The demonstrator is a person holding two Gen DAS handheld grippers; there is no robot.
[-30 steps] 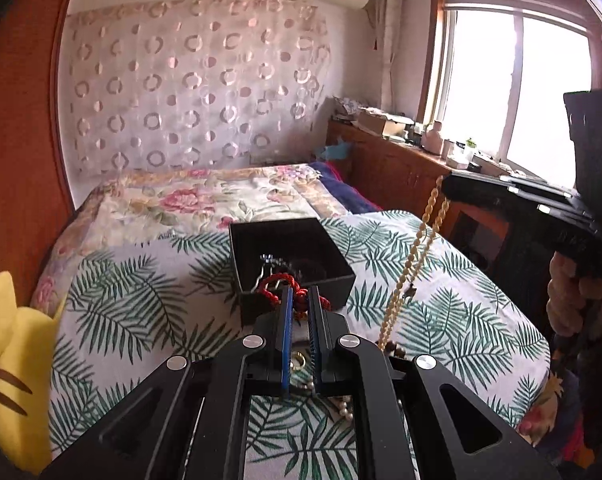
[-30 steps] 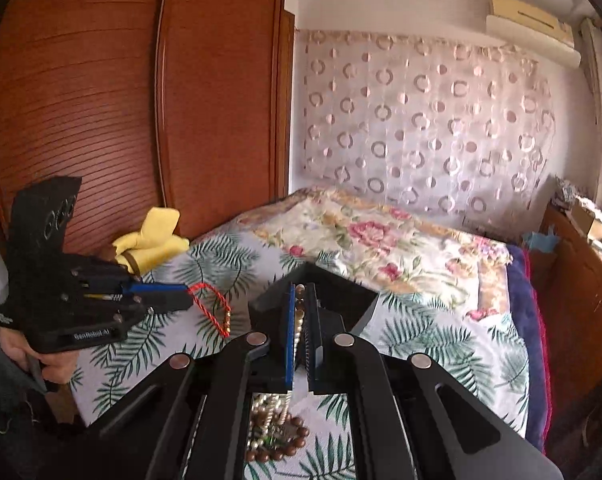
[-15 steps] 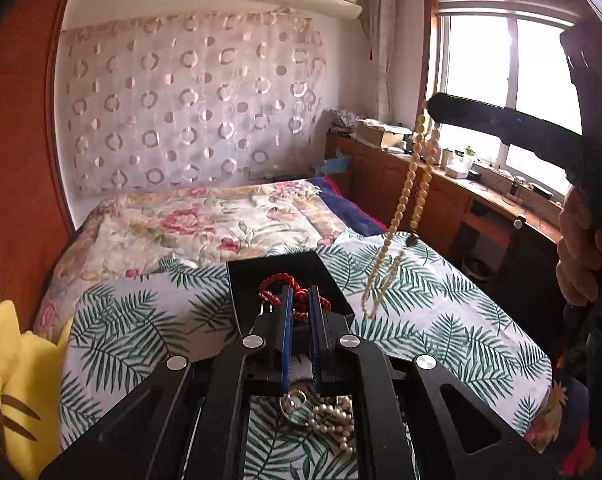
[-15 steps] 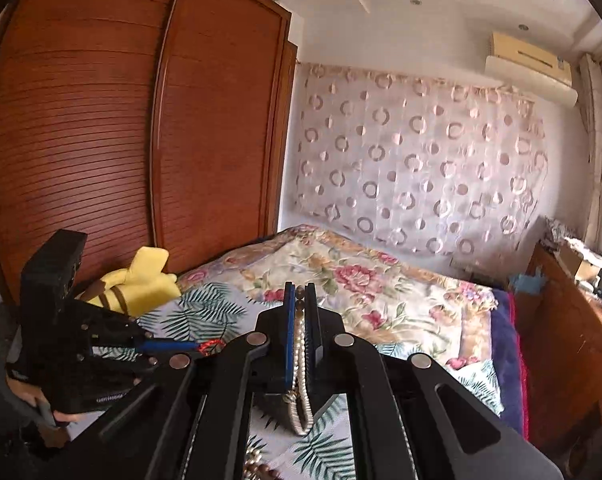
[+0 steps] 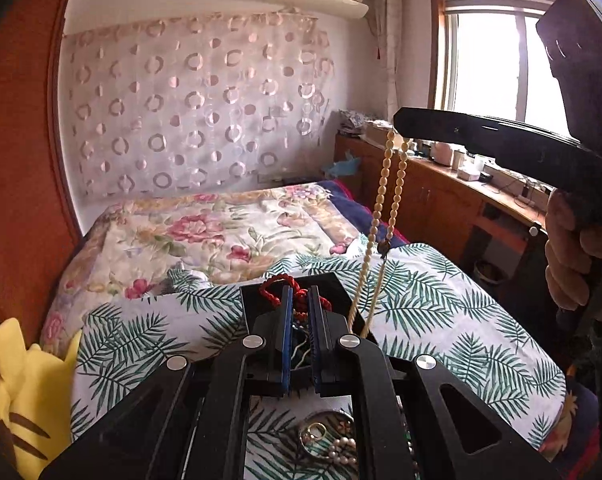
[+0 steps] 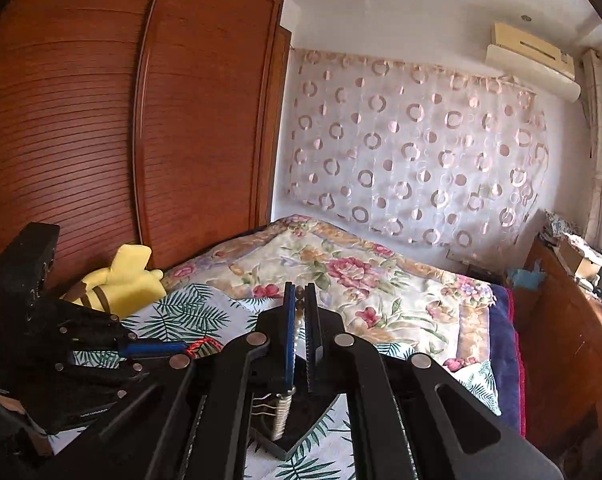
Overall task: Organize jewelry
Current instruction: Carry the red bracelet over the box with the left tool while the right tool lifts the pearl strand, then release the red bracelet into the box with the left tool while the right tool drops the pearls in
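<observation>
My left gripper (image 5: pixel 299 292) is shut on a red cord bracelet (image 5: pixel 275 286) and holds it above a black jewelry box (image 5: pixel 333 284) on the palm-leaf cloth. My right gripper (image 6: pixel 299 290), seen from the side in the left wrist view (image 5: pixel 401 124), is shut on a cream bead necklace (image 5: pixel 385 200) that hangs down into the box. In the right wrist view the necklace (image 6: pixel 283 412) drops between the fingers to the box (image 6: pixel 301 428). Loose pearls and a ring (image 5: pixel 329 440) lie on the cloth below the left gripper.
A yellow plush toy (image 5: pixel 25 384) lies at the bed's left edge by a wooden wardrobe (image 6: pixel 121 140). A floral quilt (image 5: pixel 221 232) covers the far bed. A wooden cabinet with clutter (image 5: pixel 441 184) runs under the window at right.
Both grippers have risen. The necklace has been lifted clear of the cloth and its lower end now hangs over the box. The left gripper has moved forward over the box with the red bracelet.
</observation>
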